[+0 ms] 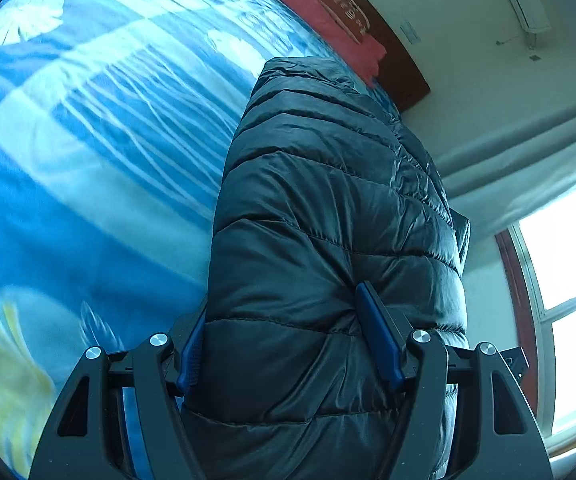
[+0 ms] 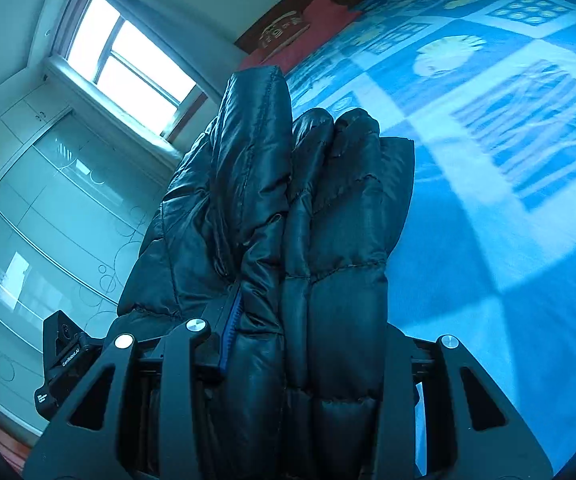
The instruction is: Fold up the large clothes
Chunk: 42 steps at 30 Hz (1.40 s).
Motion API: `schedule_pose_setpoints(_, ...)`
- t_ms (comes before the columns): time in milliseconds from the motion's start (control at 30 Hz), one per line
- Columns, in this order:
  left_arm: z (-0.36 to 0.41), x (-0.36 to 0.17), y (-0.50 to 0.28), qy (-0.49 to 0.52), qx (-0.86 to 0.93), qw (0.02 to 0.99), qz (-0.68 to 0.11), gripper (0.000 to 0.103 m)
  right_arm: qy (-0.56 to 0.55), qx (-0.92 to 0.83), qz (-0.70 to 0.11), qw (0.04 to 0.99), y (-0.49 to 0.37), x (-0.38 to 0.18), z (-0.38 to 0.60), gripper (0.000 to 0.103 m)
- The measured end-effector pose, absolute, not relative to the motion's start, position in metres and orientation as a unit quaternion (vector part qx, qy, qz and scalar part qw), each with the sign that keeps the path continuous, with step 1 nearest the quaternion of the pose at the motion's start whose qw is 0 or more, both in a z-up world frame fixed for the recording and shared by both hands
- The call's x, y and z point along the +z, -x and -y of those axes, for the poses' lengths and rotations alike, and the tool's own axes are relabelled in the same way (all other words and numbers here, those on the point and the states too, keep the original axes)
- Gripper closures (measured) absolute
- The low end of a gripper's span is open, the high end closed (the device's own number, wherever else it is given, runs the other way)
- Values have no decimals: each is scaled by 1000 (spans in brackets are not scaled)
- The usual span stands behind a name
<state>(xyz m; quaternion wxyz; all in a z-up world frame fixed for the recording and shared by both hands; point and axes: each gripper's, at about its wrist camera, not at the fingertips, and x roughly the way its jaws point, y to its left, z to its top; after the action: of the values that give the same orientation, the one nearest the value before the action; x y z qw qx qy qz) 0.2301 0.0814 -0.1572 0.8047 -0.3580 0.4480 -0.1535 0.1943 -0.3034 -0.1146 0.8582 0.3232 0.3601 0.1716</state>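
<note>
The left gripper (image 1: pixel 288 332) has its fingers (image 1: pixel 379 336) clamped on a thick quilted bunch of the jacket (image 1: pixel 327 208), one blue pad pressed into the padding on each side. The right gripper (image 2: pixel 307 320) is likewise closed on the jacket (image 2: pixel 288 220): one blue pad shows at the left of a bundle of several puffed layers, and the other finger is hidden behind the cloth. From both grips the dark jacket runs forward, lifted above the bed (image 1: pixel 88 140), with the blue patterned bedspread passing blurred beneath it; in the right view a narrow end, seemingly a sleeve or collar edge, stands up at the far tip. A red pillow (image 1: pixel 327 16) and a dark headboard (image 1: pixel 399 68) lie at the head of the bed, beyond the jacket, and a window (image 2: pixel 128 68) sits off to the side of the bed. By my reading the step in hand is carrying the gathered jacket across the bed, either to lay one half over the other or to set it down for a fold. The next move calls for lowering both hands together onto the bed, keeping the layers aligned and taut, and letting go only once the jacket lies flat.
</note>
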Motion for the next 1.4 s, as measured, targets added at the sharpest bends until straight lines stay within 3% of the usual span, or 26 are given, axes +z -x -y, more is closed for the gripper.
schedule_pose_setpoints(500, -90, -165, -237, 324, -128, 823, -449, 35, -340, 167, -382, 843, -224, -151, 291, 63)
schedule_pose_setpoints(733, -100, -165, -237, 335, -140, 815, -452, 34, -337, 162, -395, 839, -229, -146, 295, 49)
schedule_pose_setpoints(1000, -111, -156, -241, 323, -141, 820, -452, 33, -333, 156, -400, 840, -225, -137, 298, 43)
schedule_pose_setpoints(1400, -122, -137, -243, 316, -150, 829, -437, 33, -329, 140, -380, 853, -220, -120, 319, 26)
